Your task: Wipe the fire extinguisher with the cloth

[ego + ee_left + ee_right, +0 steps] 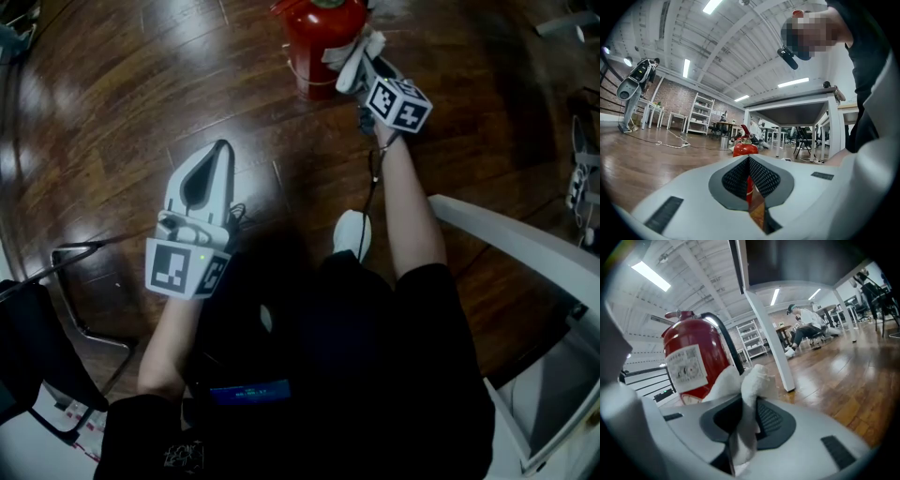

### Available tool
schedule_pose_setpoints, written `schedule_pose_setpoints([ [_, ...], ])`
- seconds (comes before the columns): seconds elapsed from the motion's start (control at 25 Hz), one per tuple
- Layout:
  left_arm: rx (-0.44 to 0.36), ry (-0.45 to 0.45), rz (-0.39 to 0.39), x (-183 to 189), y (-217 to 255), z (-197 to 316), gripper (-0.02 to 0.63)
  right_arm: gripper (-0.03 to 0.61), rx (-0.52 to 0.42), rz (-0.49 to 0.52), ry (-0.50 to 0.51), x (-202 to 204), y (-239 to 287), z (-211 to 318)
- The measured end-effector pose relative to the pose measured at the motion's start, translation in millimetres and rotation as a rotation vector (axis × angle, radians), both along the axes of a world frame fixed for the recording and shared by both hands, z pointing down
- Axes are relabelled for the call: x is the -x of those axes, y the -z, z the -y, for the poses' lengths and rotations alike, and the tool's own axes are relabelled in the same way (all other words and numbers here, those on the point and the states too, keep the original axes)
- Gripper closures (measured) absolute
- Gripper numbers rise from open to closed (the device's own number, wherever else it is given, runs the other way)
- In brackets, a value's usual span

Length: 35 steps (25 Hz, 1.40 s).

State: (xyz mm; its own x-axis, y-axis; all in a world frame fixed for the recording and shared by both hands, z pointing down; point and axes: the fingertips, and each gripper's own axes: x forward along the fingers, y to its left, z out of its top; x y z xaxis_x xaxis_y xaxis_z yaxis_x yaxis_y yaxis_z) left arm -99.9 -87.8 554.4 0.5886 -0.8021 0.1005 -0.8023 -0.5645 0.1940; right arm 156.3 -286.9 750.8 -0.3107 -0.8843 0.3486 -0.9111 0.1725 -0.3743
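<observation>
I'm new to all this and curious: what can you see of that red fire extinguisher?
The fire extinguisher is a glossy red cylinder, metal by its look, standing upright on the wooden floor. A red handle tops it, a black hose curves down its side, and it bears a white label. The white cloth, held in the right gripper's fingers, seems to rest against it.

As the right gripper (740, 425), I am clamping a white cloth (752, 380) between my jaws, and its bunched end is rising above them and lying against the lower body of the red fire extinguisher (691, 352) just ahead. The extinguisher is standing upright, showing me its white label (686, 367) and black hose (723, 336). A white table leg (771, 341) is standing on the wooden floor (848, 376) to its right.
</observation>
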Motion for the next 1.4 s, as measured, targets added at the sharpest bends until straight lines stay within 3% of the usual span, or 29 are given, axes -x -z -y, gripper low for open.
schedule_pose_setpoints([
  [0.4,-0.005,-0.009,-0.002,-4.4,-2.0,-0.5,0.612,0.483,0.070,0.011,0.067,20.8,-35.4,-32.9],
  [0.72,0.005,-0.022,-0.009,-4.5,-5.3,-2.6,0.612,0.483,-0.002,0.042,0.171,50.3,-8.8,-62.0],
  [0.92,-0.014,-0.034,-0.028,-2.5,1.4,-3.2,0.612,0.483,-0.147,0.024,0.217,60.2,51.0,-78.1],
  [1.16,-0.005,-0.021,-0.011,4.6,-1.1,-1.8,0.612,0.483,-0.419,0.129,0.163,33.9,189.4,-67.7],
  [1.24,-0.005,-0.022,-0.011,5.1,-1.1,-2.3,0.612,0.483,-0.498,0.123,0.164,31.4,235.8,-61.9],
  [1.4,-0.002,-0.016,-0.009,6.6,-2.2,-2.6,0.612,0.483,-0.548,0.068,0.173,37.0,270.0,-40.1],
])
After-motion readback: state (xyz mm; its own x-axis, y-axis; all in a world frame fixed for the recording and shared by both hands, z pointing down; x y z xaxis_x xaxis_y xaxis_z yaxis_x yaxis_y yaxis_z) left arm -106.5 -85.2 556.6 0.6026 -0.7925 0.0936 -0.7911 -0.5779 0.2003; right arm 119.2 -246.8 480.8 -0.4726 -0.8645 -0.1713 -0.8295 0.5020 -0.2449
